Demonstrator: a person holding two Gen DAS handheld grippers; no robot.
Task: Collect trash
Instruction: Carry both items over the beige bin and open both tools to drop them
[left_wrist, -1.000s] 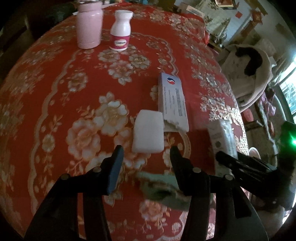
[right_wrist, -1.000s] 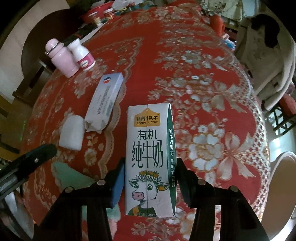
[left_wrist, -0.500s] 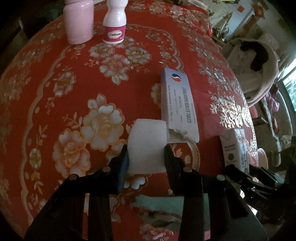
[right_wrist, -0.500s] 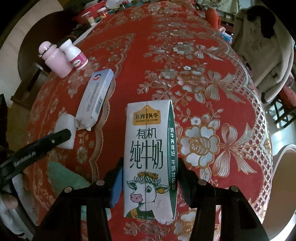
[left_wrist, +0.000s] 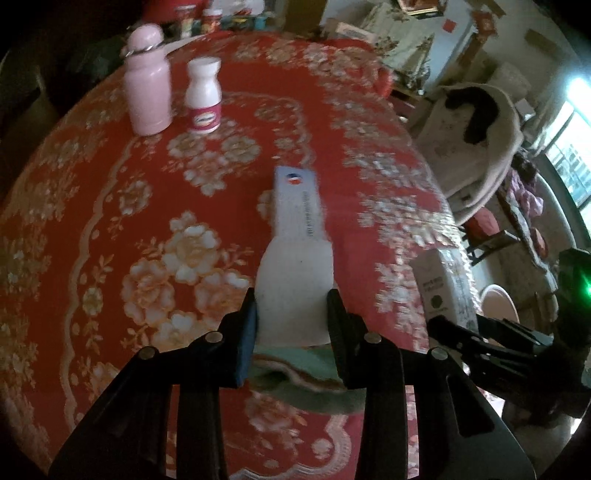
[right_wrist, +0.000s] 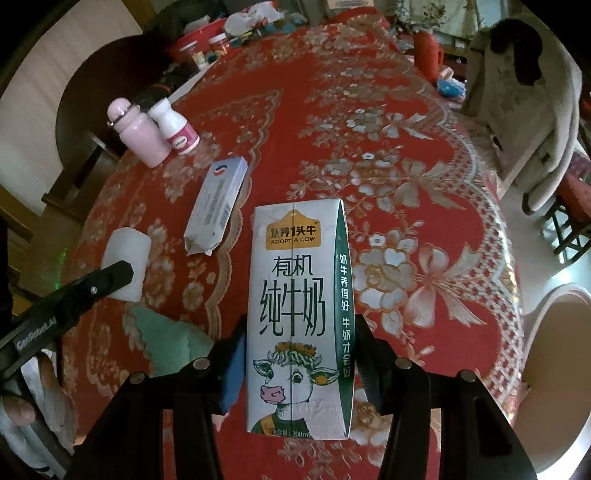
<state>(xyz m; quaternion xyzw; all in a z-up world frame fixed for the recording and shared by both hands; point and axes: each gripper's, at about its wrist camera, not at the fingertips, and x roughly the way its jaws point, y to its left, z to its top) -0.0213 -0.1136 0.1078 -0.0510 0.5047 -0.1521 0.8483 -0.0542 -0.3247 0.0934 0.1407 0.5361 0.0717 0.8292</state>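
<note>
While lifted: soft white wad (left_wrist: 295, 291), clamped in left fingers (left_wrist: 291, 325), could slip.
Right fingers (right_wrist: 299, 365): clamped on milk carton (right_wrist: 299, 314); could crush.

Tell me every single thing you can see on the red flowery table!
tissue wad: 1, white, between the left gripper's fingers
milk carton: 1, white and green, held by the right gripper
medicine box: 1, white and blue, lying flat mid-table
pink bottle: 1, pink, upright, far side
pill bottle: 1, white with pink label, beside the pink bottle
cloth: 1, pale green, near edge
tablecloth: 1, red, floral
left gripper: 1, black
right gripper: 1, black
</note>
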